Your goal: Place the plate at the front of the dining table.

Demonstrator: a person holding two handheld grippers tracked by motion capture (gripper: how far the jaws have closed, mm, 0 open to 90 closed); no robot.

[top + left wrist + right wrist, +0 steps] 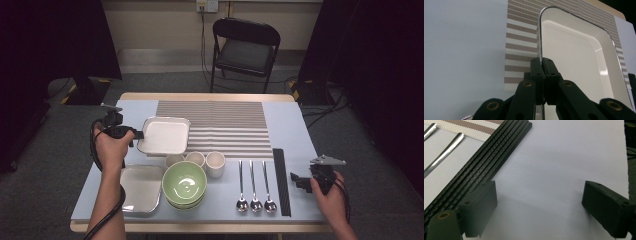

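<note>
Room's pretty dim with the corners going black, overhead light glares off my white tray point(574, 62), and the close-up jaws look soft.

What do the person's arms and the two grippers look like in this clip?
Both forearms are bare, no sleeves. The left gripper and right gripper are black, each trailing a black cable; the right carries a grey three-cornered plate on top. Their jaws are blocky black pads on arms with brass-coloured pivot pins.
</note>
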